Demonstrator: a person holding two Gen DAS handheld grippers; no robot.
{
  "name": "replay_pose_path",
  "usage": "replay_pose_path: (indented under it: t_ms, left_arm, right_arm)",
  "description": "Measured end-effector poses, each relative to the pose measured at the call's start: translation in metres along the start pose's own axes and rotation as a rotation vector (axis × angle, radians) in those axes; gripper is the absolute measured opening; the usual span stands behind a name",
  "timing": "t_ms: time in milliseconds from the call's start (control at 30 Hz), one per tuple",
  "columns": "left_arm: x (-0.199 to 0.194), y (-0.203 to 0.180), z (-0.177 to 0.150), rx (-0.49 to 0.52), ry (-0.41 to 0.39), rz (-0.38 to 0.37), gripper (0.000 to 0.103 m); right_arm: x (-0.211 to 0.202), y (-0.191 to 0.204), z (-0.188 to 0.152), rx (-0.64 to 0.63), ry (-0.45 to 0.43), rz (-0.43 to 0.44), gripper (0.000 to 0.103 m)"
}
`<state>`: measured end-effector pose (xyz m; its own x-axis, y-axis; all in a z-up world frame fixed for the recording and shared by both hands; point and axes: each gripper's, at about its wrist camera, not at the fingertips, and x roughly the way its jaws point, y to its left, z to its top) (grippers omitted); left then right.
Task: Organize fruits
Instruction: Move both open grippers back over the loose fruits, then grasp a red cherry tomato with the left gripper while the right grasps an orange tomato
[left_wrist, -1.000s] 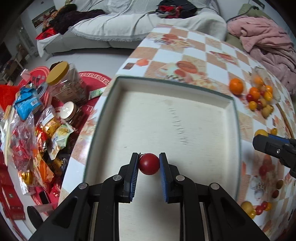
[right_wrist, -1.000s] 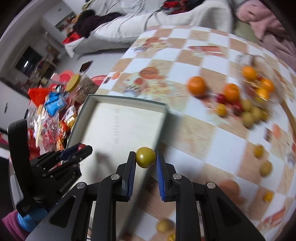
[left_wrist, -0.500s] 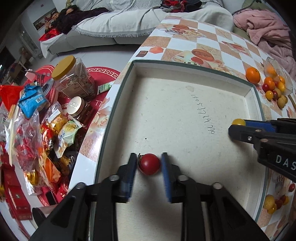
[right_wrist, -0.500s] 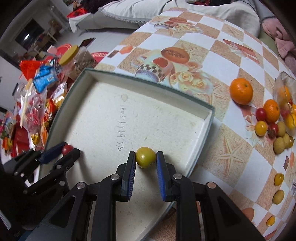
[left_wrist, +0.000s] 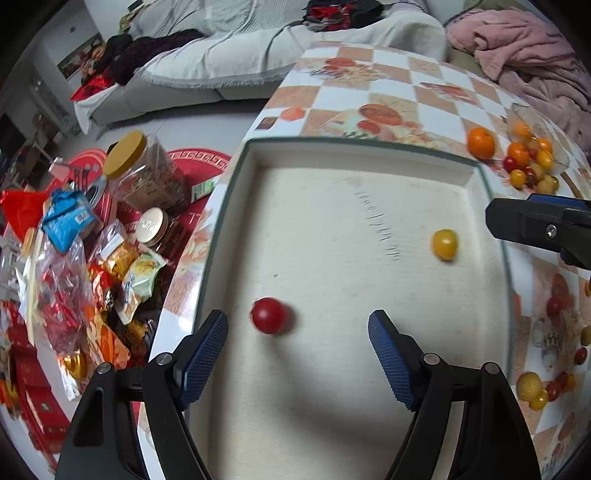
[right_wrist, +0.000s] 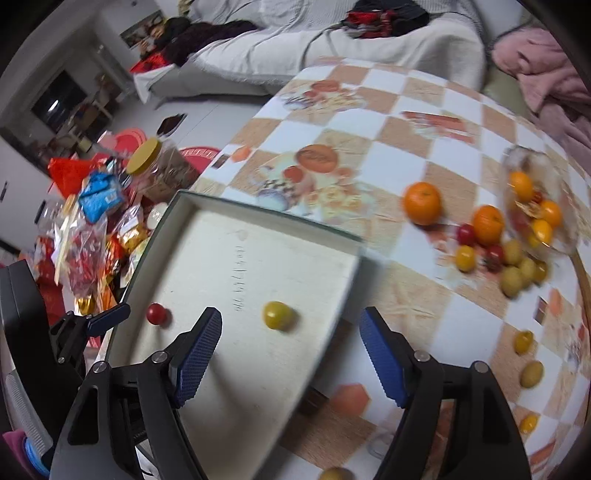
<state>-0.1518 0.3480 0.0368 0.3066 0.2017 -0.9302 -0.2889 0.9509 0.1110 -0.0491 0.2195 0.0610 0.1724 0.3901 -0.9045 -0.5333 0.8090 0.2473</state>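
A red cherry tomato (left_wrist: 269, 315) lies on the floor of the white tray (left_wrist: 354, 155), just ahead of my open, empty left gripper (left_wrist: 297, 349). A yellow tomato (left_wrist: 444, 243) lies in the tray's right part. In the right wrist view the yellow tomato (right_wrist: 277, 315) sits in the tray (right_wrist: 258, 216) between and ahead of the spread fingers of my open, empty right gripper (right_wrist: 290, 345); the red tomato (right_wrist: 156, 314) lies further left. The right gripper also shows in the left wrist view (left_wrist: 532, 225).
Oranges (right_wrist: 422, 203) and several small red and yellow fruits (right_wrist: 513, 258) lie on the checkered tablecloth right of the tray, some in a clear bag (right_wrist: 535, 206). More small fruits (right_wrist: 528, 354) are scattered at the near right. Snack bags and jars (left_wrist: 110, 221) crowd the floor left of the table.
Both grippers have opened and let go: the red tomato and the yellow tomato now lie loose in the tray. Both grippers have pulled back a little.
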Motion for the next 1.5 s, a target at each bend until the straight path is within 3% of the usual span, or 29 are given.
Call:
replay_pose_path:
  t_ms: [367, 633, 1133, 1200, 1400, 1500]
  left_arm:
    - [-0.036, -0.099, 0.009, 0.169, -0.038, -0.147, 0.08]
    - [-0.036, -0.171, 0.004, 0.278, -0.016, -0.237, 0.08]
    - [-0.004, -0.221, -0.003, 0.326, 0.034, -0.218, 0.08]
    - [-0.001, -0.223, -0.003, 0.316, 0.047, -0.217, 0.079]
    - [-0.001, -0.226, -0.005, 0.293, 0.063, -0.224, 0.058]
    - [-0.005, -0.229, -0.007, 0.301, 0.054, -0.237, 0.035]
  right_arm:
    - [-0.057, -0.107, -0.072, 0.241, -0.012, -0.15, 0.08]
    - [-0.076, -0.171, -0.117, 0.363, 0.01, -0.236, 0.08]
    - [-0.053, -0.204, -0.121, 0.351, 0.037, -0.266, 0.079]
    - [-0.048, -0.205, -0.119, 0.34, 0.046, -0.272, 0.072]
    - [-0.044, -0.2, -0.118, 0.302, 0.052, -0.328, 0.056]
    - [-0.046, -0.202, -0.119, 0.292, 0.043, -0.341, 0.032]
